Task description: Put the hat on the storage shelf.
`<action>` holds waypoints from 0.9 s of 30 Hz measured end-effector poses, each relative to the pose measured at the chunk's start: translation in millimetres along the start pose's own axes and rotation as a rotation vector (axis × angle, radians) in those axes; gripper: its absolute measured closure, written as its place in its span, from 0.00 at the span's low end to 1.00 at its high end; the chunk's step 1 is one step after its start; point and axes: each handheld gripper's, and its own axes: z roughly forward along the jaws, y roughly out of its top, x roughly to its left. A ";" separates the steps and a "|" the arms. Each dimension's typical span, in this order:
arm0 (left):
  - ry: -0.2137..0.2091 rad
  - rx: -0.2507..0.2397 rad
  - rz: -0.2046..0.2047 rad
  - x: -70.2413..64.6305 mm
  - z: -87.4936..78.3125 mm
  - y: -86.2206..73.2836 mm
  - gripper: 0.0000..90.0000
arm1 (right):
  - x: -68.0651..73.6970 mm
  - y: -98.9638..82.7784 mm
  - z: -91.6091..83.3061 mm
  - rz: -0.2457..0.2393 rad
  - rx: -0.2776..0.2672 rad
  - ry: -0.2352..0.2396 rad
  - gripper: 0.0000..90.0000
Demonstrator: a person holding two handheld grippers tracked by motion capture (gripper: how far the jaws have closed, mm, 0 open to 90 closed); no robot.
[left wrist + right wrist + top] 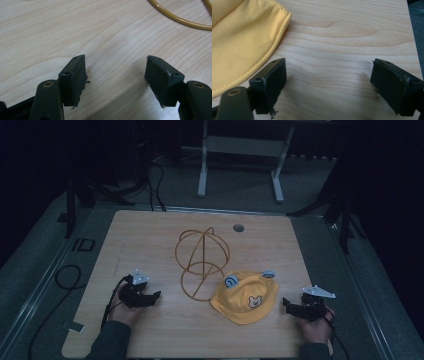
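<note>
A small yellow cap with a bear patch lies on the wooden table, and everything else is easiest placed from it. Touching its far-left edge stands a wire hat stand, a thin golden frame of hoops. The right gripper rests just to the cap's right, jaws spread wide with nothing between them; in its own view the cap's stitched brim sits close by the left jaw. The left gripper waits well apart on the cap's left, beyond the stand, its jaws likewise apart and empty.

The cap looks light, soft and floppy, likely to sag when lifted. I'd pinch the stitched brim edge, probably at two places, to keep it spread.
</note>
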 end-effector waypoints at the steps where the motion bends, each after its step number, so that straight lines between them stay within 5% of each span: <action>1: 0.001 -0.002 0.001 0.1 0.1 -0.2 0.36 | 0.1 0.0 -0.1 0.001 0.000 0.000 0.15; 12: 0.011 -0.018 -0.010 -0.4 1.0 -1.8 0.34 | 0.8 -0.6 -1.0 0.004 -0.001 0.004 0.17; 20: 0.019 -0.025 -0.014 -1.2 0.8 -2.9 0.34 | -2.2 -0.6 -3.0 -0.019 -0.015 0.031 0.32; 27: 0.020 -0.031 -0.018 -1.6 0.8 -3.8 0.34 | -5.7 4.5 -6.8 -0.104 0.041 0.094 0.36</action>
